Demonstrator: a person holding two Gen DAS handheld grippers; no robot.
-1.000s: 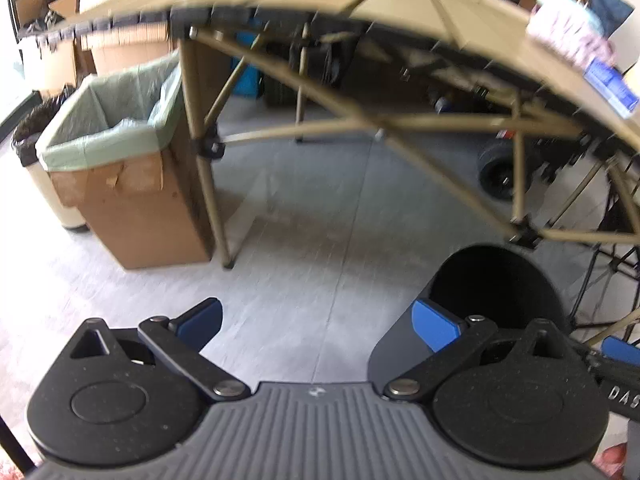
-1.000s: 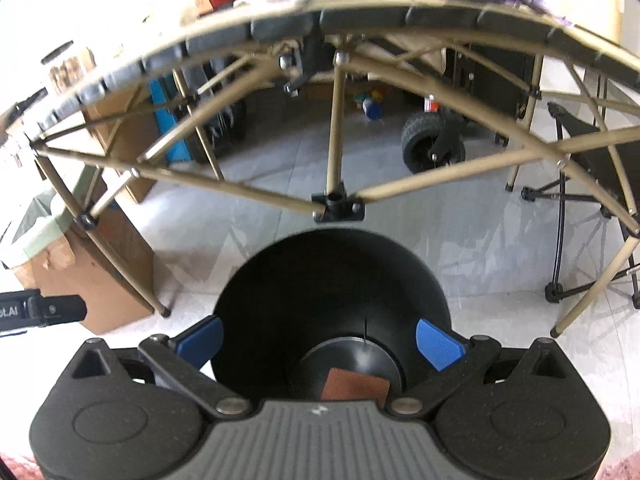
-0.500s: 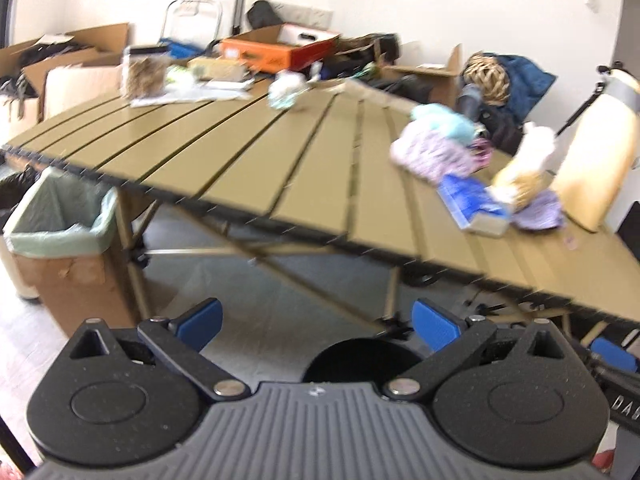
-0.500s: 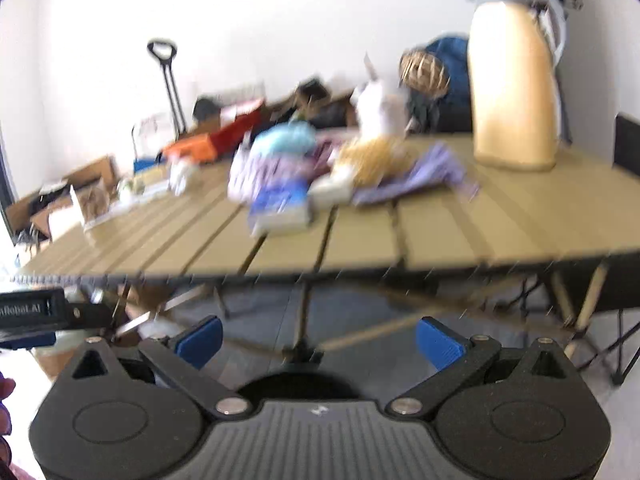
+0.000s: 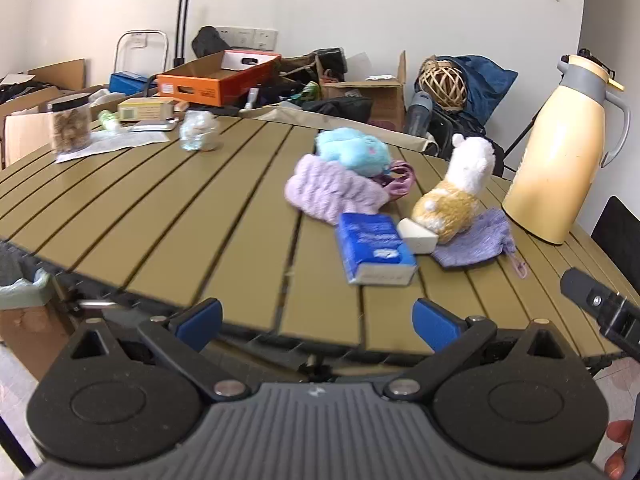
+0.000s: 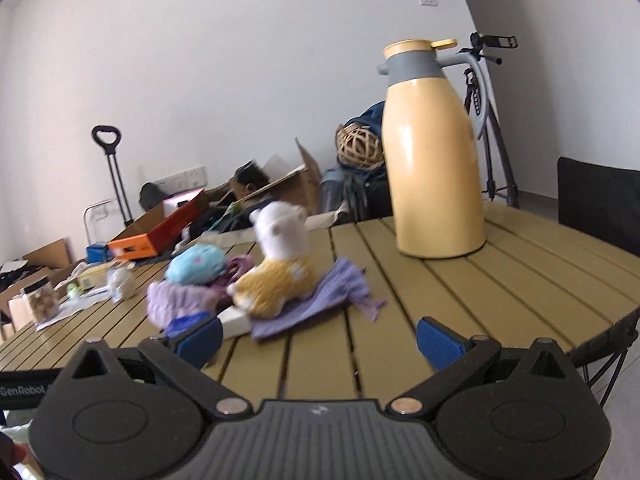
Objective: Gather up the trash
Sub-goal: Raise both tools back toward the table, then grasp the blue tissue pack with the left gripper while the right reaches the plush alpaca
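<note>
My left gripper [image 5: 318, 320] is open and empty at the near edge of the olive slatted table [image 5: 160, 216]. Beyond it lie a blue tissue pack [image 5: 372, 252], a white wedge [image 5: 416, 236], a lilac fluffy cloth [image 5: 332, 192], a turquoise plush [image 5: 356, 152], a white-and-yellow plush [image 5: 456, 192] on a purple cloth [image 5: 476, 244], and a crumpled clear wrapper [image 5: 198, 132] farther left. My right gripper [image 6: 320, 338] is open and empty too, low at the table edge, facing the white-and-yellow plush [image 6: 276, 276] and purple cloth [image 6: 320, 300].
A tall yellow thermos jug [image 5: 560, 152] [image 6: 434, 152] stands at the table's right. A jar [image 5: 70, 124], papers and a small box sit far left. A bag-lined cardboard bin [image 5: 20, 292] stands below the left edge. Boxes and bags crowd the wall behind.
Both grippers have risen from floor level, where they looked at the black bin under the table, to tabletop height. The black bin is out of sight now. Both stay open.
</note>
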